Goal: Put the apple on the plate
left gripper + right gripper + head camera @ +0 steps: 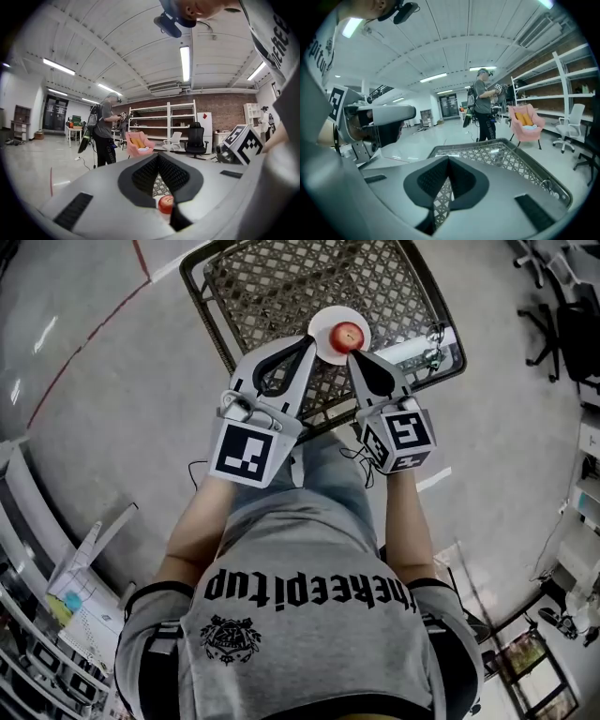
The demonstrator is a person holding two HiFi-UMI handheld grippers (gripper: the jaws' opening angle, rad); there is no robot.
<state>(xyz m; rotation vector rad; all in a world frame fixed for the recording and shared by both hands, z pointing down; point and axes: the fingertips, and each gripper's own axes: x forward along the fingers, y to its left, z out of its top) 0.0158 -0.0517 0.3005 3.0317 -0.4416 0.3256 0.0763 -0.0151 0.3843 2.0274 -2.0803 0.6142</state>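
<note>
The grey floor (84, 390) took up most of what I saw. On it, straight ahead and below my arms, stood the metal mesh desk (281, 282). I held both tools over its near side, pointing forward towards the plate. My left tool (308, 339) had its jaws pressed together at the tips with nothing pinched. Its own view showed only mesh and the apple, well beyond, through the hollow behind the tips. My right tool (354, 354) was pressed together too and just as empty, with bare mesh showing through its hollow. From above, both sets of tips seemed to frame the plate. I judged they hung over it rather than touching it. The small white plate (339, 315) lay near the front edge of the desk, between the two tools. The red apple (349, 335) sat on it, a little right of the middle, upright with its stem end up, and neither tool was in contact with it. So I took the placing itself as done, and the step in hand as getting clear of it. The next move called for little: draw both tools back and up without brushing the plate's rim. A nudge could shift the light plate on the mesh or set the round apple rolling off it.
</note>
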